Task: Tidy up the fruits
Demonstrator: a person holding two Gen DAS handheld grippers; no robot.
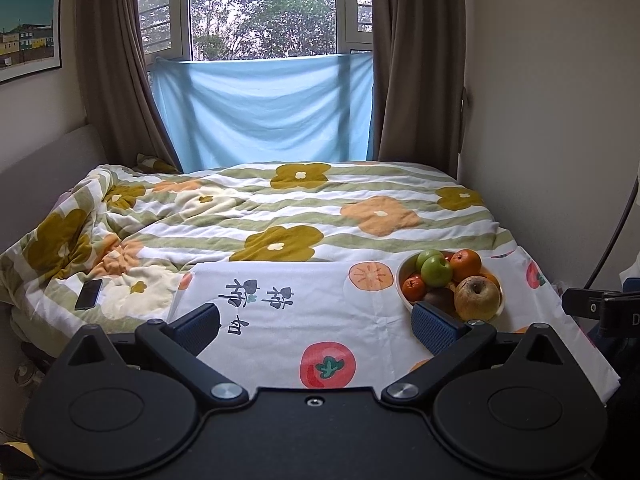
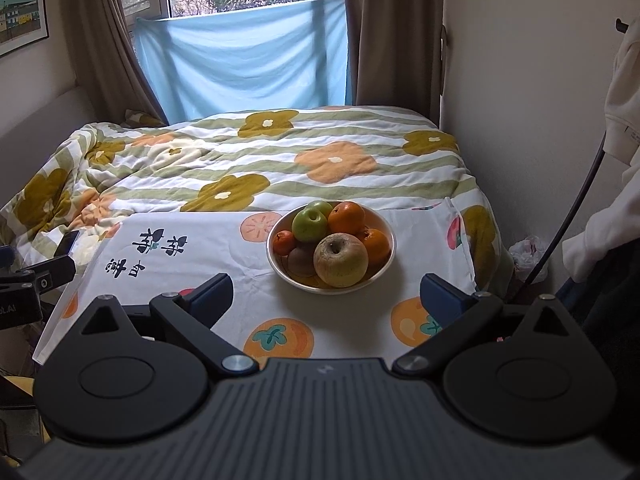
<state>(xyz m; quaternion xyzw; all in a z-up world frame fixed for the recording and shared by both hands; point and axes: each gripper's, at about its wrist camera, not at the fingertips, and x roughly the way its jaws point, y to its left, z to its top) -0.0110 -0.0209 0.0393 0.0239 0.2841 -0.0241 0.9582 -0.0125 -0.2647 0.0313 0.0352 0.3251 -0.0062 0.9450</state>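
Round pale bowl (image 2: 280, 268) of mixed fruit on a persimmon-print white cloth (image 2: 224, 248).
Both claws are spread, holding nothing: right gripper (image 2: 326, 294) has the bowl at twelve o'clock, left gripper (image 1: 316, 322) at two o'clock.

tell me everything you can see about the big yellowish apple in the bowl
The big yellowish apple is the largest fruit in the pale bowl, at its near side. Its skin looks dull, russeted and slightly wrinkled, stem dimple facing up toward the camera. It leans on a brown kiwi and an orange. Neither gripper touches it.
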